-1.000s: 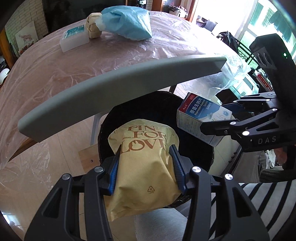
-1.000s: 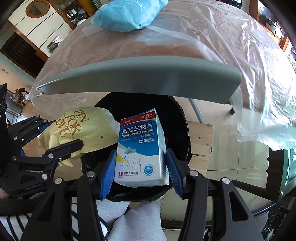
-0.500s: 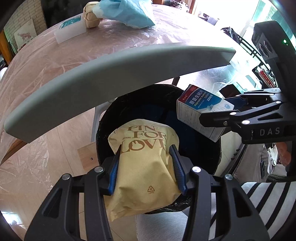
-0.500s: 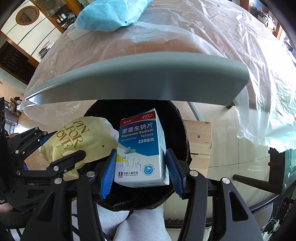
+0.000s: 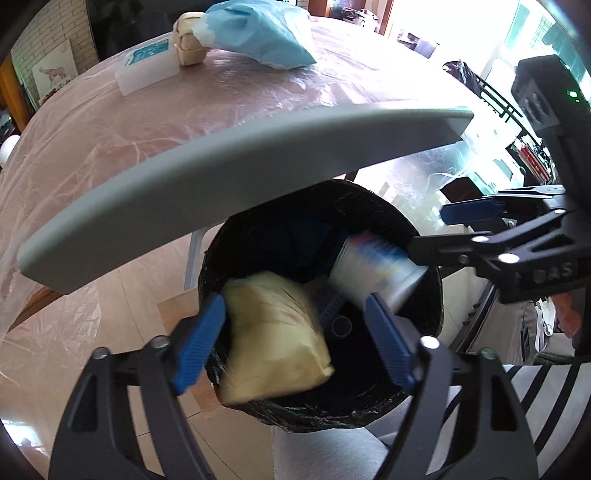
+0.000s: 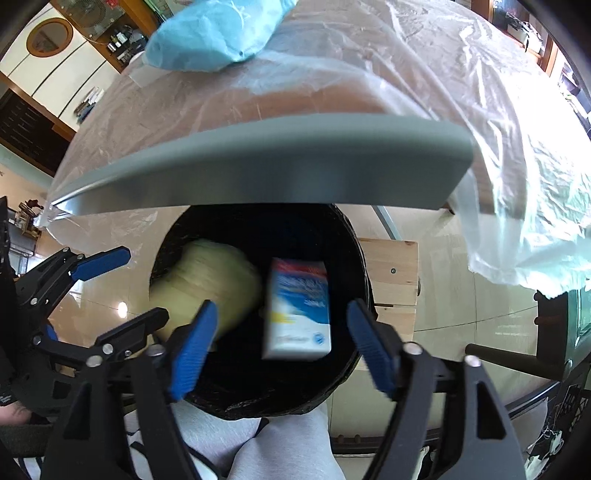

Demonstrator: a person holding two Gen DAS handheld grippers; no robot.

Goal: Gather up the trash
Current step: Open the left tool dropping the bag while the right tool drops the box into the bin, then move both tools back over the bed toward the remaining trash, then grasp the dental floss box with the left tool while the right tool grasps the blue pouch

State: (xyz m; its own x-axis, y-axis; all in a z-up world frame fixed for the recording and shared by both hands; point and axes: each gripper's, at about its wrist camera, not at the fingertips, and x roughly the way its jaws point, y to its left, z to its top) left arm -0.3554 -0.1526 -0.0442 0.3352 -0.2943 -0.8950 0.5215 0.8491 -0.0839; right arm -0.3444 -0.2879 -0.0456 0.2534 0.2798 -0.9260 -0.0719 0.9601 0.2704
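Observation:
A black-lined trash bin (image 5: 424, 325) (image 6: 354, 266) stands below the table edge, under both grippers. My left gripper (image 5: 295, 339) is over its near rim with jaws opening; the yellow paper bag (image 5: 273, 339) (image 6: 207, 280), blurred, drops free between the pads into the bin. My right gripper (image 6: 279, 345) also has jaws opening; the white and blue medicine box (image 6: 299, 306) (image 5: 376, 273), blurred, falls loose between its fingers into the bin. Neither pad touches its item.
A grey table edge (image 5: 221, 177) (image 6: 258, 166) overhangs the bin; the tabletop is wrapped in clear plastic. On it lie a blue bag (image 5: 258, 33) (image 6: 218, 33), a beige roll (image 5: 188, 40) and a clear box (image 5: 147, 70). A person's grey-clad legs (image 6: 266, 443) are below. A wooden block (image 6: 391, 280) sits beside the bin.
Both grippers have opened wide. The yellow bag and the medicine box, gripped before, have slipped out and are falling into the bin.

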